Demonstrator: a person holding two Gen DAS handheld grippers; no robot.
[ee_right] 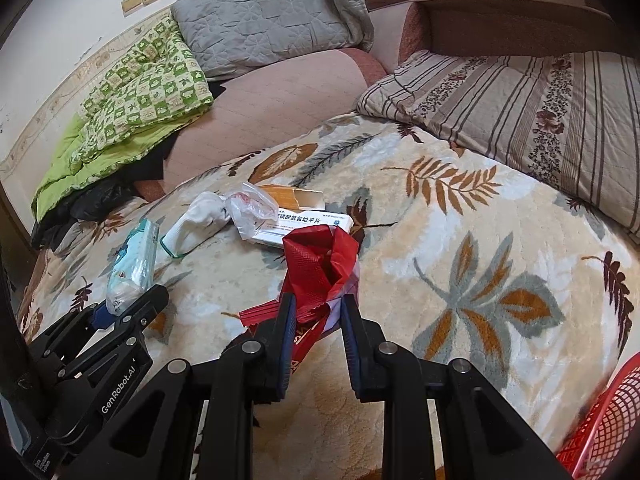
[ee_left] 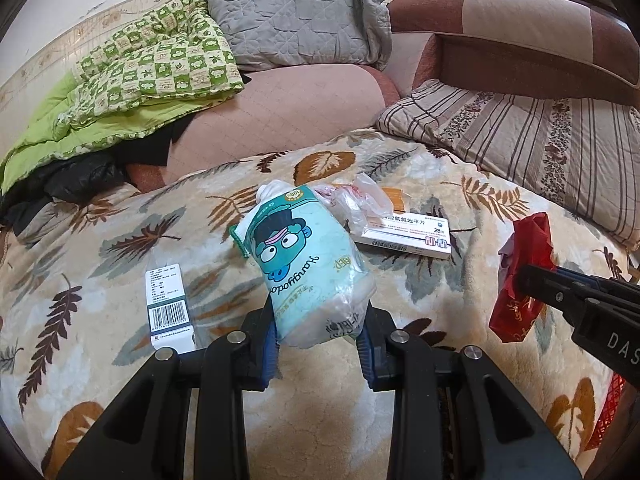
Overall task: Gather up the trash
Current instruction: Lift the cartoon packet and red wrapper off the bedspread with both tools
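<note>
On the leaf blanket (ee_left: 460, 208):
left gripper (ee_left: 320, 344): clamped on tissue pack (ee_left: 304, 256)
right gripper (ee_right: 318, 320): pinching red wrapper (ee_right: 316, 264)

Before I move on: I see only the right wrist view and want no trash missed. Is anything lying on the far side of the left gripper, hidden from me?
Observer: Yes. A small white box with a barcode lies on the blanket beside the tissue pack, apart from it.
Operator: Does the left gripper have that pack firmly?
Observer: In the left gripper, both fingers press the pack's near end, one on each side.
</note>
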